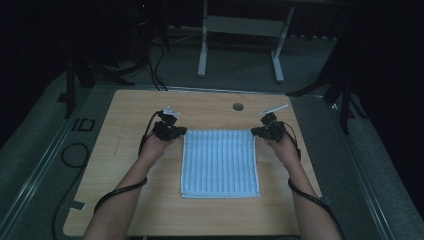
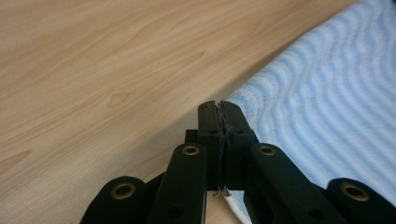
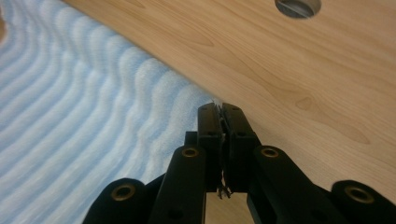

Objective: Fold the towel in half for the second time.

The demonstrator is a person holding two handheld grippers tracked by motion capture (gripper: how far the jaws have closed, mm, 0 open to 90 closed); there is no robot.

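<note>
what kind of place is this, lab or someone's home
Probably a lab or recording workspace, not a home: a bare wooden table with a cable hole, cables on the dark floor, and a metal stand behind.

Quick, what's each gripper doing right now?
Left gripper: closed, pinching the towel's far left corner.
Right gripper: closed, pinching its far right corner.

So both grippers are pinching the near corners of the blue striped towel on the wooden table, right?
Not the near corners. The left gripper and right gripper are shut on the far corners of the blue striped towel, as the high view shows. The rest holds.
</note>
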